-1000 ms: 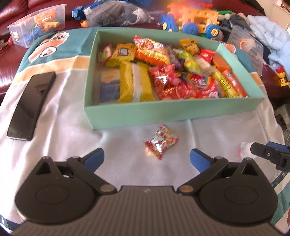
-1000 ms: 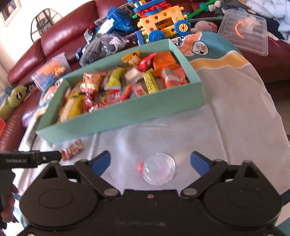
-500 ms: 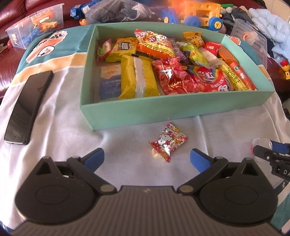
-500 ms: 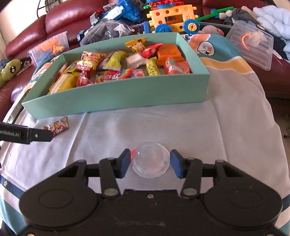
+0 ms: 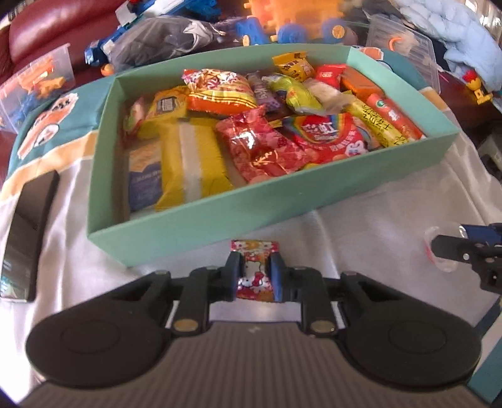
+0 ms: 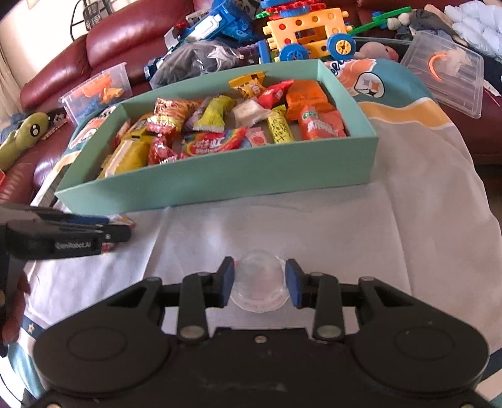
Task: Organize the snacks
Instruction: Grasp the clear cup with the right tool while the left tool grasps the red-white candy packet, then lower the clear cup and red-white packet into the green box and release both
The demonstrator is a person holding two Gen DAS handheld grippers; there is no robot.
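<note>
left gripper (image 5: 253, 276) clenched on candy packet (image 5: 253, 276), right gripper (image 6: 259, 281) clamping jelly cup (image 6: 259, 281); lift both clear, then over teal box (image 5: 251, 210) wall toward 12 o'clock.

This is a family living room, and a lived-in one. A dark red leather sofa (image 6: 103, 47) runs along the back, and children's toys are heaped on and against it: a yellow building-block vehicle with blue wheels (image 6: 310, 34), a blue toy truck (image 6: 216, 22), a green plush toy (image 6: 22, 138) and a clear plastic tub of small orange and blue pieces (image 6: 100, 89). A pale blue quilted jacket (image 5: 464, 40) lies crumpled to one side. The work surface is draped with a soft cartoon-printed cloth (image 6: 417, 201), the sort found in a child's bedding, and a black phone (image 5: 28, 238) lies on it.
</note>
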